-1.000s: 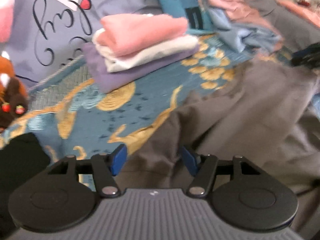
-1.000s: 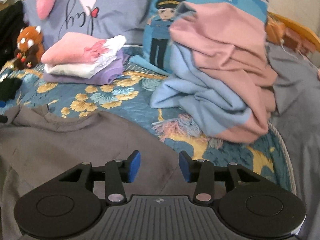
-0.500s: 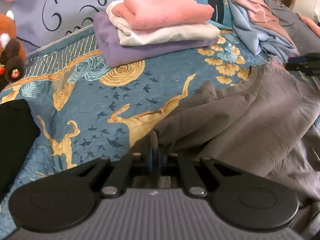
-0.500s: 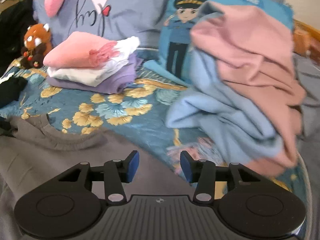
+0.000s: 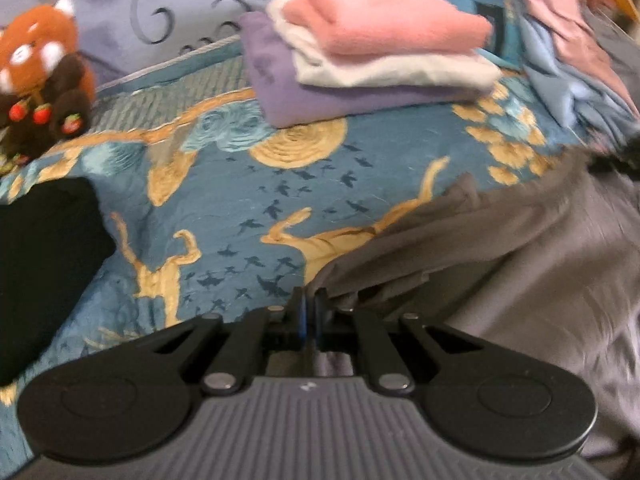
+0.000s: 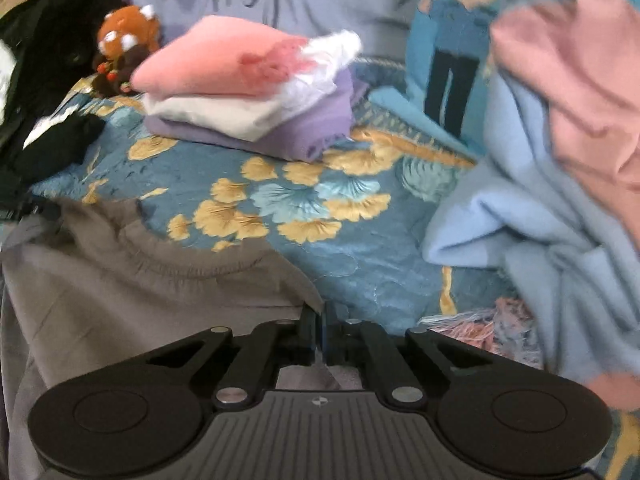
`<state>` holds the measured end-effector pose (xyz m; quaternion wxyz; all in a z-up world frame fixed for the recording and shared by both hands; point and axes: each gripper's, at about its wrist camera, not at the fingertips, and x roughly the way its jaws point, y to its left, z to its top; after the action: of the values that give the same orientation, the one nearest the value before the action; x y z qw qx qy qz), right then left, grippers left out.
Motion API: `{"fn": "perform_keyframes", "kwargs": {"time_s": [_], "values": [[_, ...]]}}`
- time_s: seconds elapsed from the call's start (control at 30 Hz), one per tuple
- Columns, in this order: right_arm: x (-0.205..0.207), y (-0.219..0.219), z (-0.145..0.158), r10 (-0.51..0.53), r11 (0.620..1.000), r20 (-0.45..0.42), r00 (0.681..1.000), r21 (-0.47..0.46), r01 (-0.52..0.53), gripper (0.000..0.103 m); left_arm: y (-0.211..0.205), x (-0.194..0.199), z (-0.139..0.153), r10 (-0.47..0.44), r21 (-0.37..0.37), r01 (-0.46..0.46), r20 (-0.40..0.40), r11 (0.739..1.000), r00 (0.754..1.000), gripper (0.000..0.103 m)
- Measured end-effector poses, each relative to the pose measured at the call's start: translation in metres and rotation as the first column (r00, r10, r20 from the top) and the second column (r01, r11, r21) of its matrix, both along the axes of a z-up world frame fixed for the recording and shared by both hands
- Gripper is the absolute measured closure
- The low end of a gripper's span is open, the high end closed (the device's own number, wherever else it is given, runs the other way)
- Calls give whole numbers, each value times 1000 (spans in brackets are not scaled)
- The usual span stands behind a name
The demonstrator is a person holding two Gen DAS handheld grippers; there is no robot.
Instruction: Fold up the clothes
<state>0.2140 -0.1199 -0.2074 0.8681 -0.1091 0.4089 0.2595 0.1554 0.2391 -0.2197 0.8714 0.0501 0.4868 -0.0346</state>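
Grey shirt (image 5: 520, 248) lies spread on the patterned bedspread (image 5: 240, 200). Left gripper (image 5: 309, 312) and right gripper (image 6: 320, 332): jaws clenched on its fabric edge (collar between them).

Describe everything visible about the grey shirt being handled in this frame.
The grey shirt is a plain, soft knit in brownish grey with a ribbed round neckline, facing the folded stack. It lies rumpled on the blue patterned bedspread, wrinkled toward the near side. The left hand-held gripper is shut on one shoulder edge and the right hand-held gripper is shut on the other, on either side of the neckline. Its lower part is out of view.
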Motion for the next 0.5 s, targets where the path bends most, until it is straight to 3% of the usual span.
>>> {"fn": "perform_keyframes", "kwargs": {"time_s": [0.13,0.33,0.43,0.5], "values": [[-24,-3,29,2,1000,112,994,-6,-1,101,-6,-12,23,50,80,-59,115,995,992,99],[-22,10,80,-59,998,323,945,-14,67,101,-17,5,74,55,165,-105,278,981,959,99],[8,13,99,-141,989,354,924,10,147,100,-19,29,71,75,198,-133,275,971,959,97],[35,18,98,-193,979,325,926,0,204,100,-20,45,69,88,221,-152,273,964,958,89]]}}
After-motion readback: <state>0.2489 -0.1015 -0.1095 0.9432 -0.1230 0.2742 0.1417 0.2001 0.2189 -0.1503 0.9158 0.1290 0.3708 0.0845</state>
